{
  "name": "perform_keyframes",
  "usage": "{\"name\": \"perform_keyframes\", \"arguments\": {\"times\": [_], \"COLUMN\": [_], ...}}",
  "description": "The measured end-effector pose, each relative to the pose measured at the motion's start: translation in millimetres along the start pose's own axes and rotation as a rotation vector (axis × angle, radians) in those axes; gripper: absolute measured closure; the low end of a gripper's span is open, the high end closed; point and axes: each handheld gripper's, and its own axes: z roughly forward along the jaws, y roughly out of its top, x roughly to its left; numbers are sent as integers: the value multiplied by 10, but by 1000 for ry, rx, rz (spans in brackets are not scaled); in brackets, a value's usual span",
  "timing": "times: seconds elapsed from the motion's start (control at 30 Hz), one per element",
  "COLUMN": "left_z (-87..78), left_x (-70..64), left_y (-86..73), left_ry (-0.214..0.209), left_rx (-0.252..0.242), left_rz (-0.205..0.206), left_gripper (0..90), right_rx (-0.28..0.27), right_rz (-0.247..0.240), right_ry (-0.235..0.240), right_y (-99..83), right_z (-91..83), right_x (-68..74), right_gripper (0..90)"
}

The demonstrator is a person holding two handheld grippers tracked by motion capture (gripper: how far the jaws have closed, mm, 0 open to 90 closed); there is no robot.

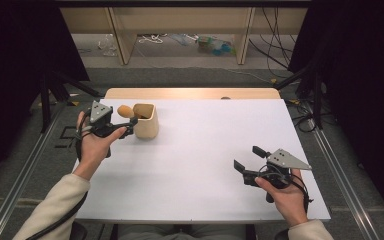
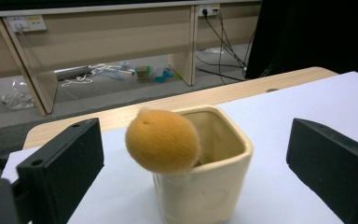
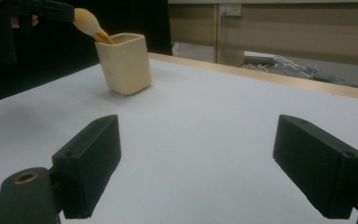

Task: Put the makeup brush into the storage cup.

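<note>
**Fluffy brush leaning in cream cup, left jaws spread around it**

Item 1: brush (image 2: 162, 140), orange fluffy head on a stick that is running down into the cup. In the right gripper view it is leaning out of the cup mouth toward the left gripper, so its long axis is slanted rather than upright; the head is overhanging the near rim.

Item 2: cream cup (image 1: 145, 120), squarish, standing upright on the white tabletop (image 1: 205, 150) at about ten o'clock from the table's centre.

Item 3: left gripper (image 1: 125, 125), sitting just beside the cup at its nine o'clock. Its jaws are standing wide open, one on each side of the brush head in its own view, touching nothing. The head is lying straight ahead, at twelve o'clock between them, so closing is likely needing only a short advance.

Item 4: right gripper (image 1: 247, 160), resting well apart at about four o'clock on the tabletop, jaws also spread and empty. The left one is by far the nearer.

Obstructions: the cup rim is lying just below the head and could be struck by a low approach. The tabletop around is otherwise bare; cables and clutter (image 2: 154, 72) are lying on the floor beyond.
</note>
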Motion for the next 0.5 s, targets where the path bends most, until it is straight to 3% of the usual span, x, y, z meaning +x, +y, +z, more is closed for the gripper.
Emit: {"name": "perform_keyframes", "arguments": {"times": [0.23,0.4,0.5], "left_z": [-157,-235,-312], "left_x": [-96,-163,-193], "left_y": [-48,-148,-187], "left_ry": [-48,-90,-104], "left_rx": [-21,-16,-17], "left_rz": [17,4,21], "left_gripper": [35,42,43], "right_rx": [-4,0,-3], "right_rz": [1,-6,1], "right_ry": [2,-6,2], "right_y": [0,5,2], "right_z": [0,-10,-1], "right_x": [-3,-2,-1], "right_gripper": [160,159,159]}}
